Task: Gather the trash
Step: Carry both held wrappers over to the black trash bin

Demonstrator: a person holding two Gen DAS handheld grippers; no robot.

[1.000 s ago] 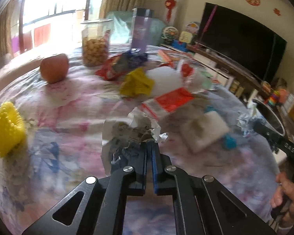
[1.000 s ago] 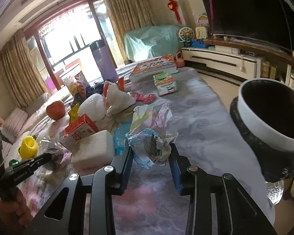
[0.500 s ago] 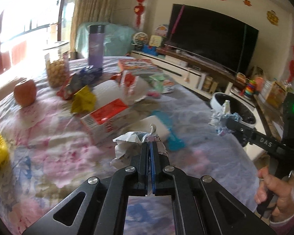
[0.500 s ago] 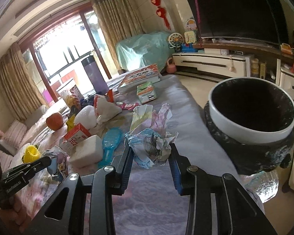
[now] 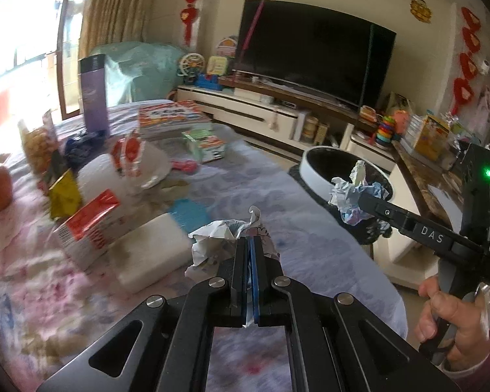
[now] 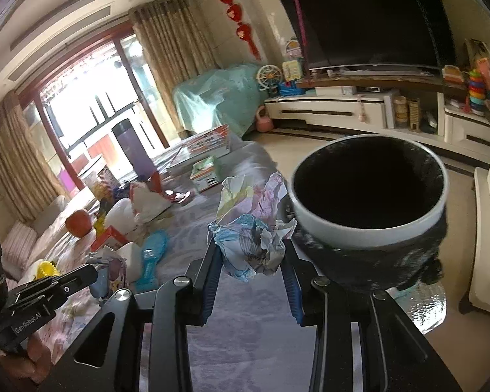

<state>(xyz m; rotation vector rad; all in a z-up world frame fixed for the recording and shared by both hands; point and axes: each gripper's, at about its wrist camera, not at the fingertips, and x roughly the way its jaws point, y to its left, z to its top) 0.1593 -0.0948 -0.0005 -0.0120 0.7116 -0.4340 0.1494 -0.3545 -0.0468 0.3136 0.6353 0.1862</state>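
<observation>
While each hand-held gripper (image 5: pixel 249 245) (image 6: pixel 250 254) clamps crumpled paper (image 5: pixel 219 240) (image 6: pixel 251 245), a round white-rimmed bin (image 6: pixel 369 225) gapes nearby.

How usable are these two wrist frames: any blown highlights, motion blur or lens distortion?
Left wrist view: window blown out at upper left, table clutter such as the red-and-white box motion-smeared, left gripper sharp. Right wrist view: balcony door overexposed, bin rim slightly smeared, crumpled paper crisp. Both show strong fisheye bending and dark corners.
</observation>
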